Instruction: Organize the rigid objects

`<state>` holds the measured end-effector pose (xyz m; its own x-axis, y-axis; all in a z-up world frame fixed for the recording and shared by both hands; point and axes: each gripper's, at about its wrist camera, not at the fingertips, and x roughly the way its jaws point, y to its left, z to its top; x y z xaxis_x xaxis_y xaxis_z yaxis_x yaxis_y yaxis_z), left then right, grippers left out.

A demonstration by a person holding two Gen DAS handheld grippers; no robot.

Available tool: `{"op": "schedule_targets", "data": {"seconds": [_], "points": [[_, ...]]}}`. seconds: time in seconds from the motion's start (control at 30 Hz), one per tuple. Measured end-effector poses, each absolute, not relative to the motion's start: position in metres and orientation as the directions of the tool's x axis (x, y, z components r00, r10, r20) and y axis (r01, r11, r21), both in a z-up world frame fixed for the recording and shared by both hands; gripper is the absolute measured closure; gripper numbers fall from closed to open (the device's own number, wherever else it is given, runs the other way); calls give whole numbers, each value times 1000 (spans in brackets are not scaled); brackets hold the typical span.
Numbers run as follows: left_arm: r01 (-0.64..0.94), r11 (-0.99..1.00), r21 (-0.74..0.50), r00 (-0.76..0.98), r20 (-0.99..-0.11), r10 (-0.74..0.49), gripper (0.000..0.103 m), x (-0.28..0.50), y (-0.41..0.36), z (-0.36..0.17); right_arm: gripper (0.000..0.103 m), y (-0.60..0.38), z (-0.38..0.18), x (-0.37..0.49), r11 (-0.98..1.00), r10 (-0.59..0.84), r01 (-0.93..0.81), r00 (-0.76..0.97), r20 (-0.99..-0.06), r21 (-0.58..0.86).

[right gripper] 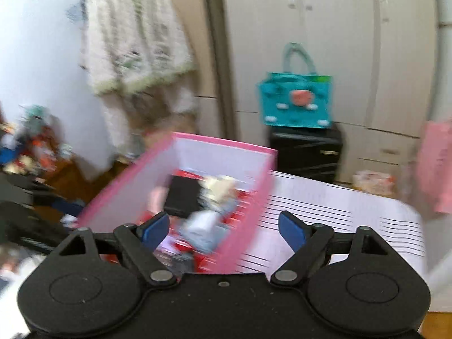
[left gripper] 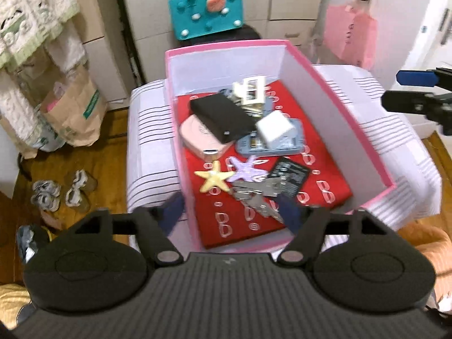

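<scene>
Your left tongs (left gripper: 233, 212) stand open with nothing between the blue pads, poised over the near end of the pink-walled, white-lined cardboard box (left gripper: 305, 84). Your right tongs (right gripper: 224, 231) are spread wide and empty too, over the box's right wall; from the left wrist view they show at 3 o'clock, well clear of the box.

Inside the box, on its red printed liner (left gripper: 319, 152):
- Just beyond the left pads, a bunch of silver metal keys (left gripper: 254, 195).
- At 11 o'clock from the keys, a pale yellow starfish-shaped clip (left gripper: 213, 179); touching it on the right, a lilac starfish-shaped clip (left gripper: 247, 169).
- At 2 o'clock from the keys, a flat black battery with white print (left gripper: 291, 176).
- Mid-box pile: a round pink plastic case (left gripper: 197, 137) with a black rectangular case (left gripper: 221, 117) lying across it; a white cube-shaped charger (left gripper: 274, 130) sitting on a light blue flat tray (left gripper: 282, 148).
- At the far end, a cream plastic claw clip (left gripper: 250, 91) on top of other bits you cannot make out.

The box rests on a white striped cover (left gripper: 149, 141), perhaps a bed. At 12 o'clock beyond it, a teal felt tote bag (left gripper: 204, 11). The right wrist view is motion-blurred.
</scene>
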<state>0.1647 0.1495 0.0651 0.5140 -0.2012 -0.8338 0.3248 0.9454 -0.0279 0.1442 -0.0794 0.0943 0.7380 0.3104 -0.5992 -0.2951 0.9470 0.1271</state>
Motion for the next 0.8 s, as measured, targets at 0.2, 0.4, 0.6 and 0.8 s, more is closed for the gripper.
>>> {"op": "schedule_targets", "data": {"seconds": [0.2,0.4,0.6,0.8], "points": [[287,957,-44,549,-811,-202,12,156,147,78,6,-109,90,128,985,152,-167,711,-686,45],[255,963,-83,655,-718,-235,11,140,142,90,6,-124,92,93,984,175,-139,760,-626,107],[181,982,-49,699,-696,-164,5,118,124,89,6,-118,86,74,982,177,-103,778,-602,156],[32,999,2,720,-693,-22,0,99,107,86,6,-105,98,53,984,176,-116,787,-591,137]]}}
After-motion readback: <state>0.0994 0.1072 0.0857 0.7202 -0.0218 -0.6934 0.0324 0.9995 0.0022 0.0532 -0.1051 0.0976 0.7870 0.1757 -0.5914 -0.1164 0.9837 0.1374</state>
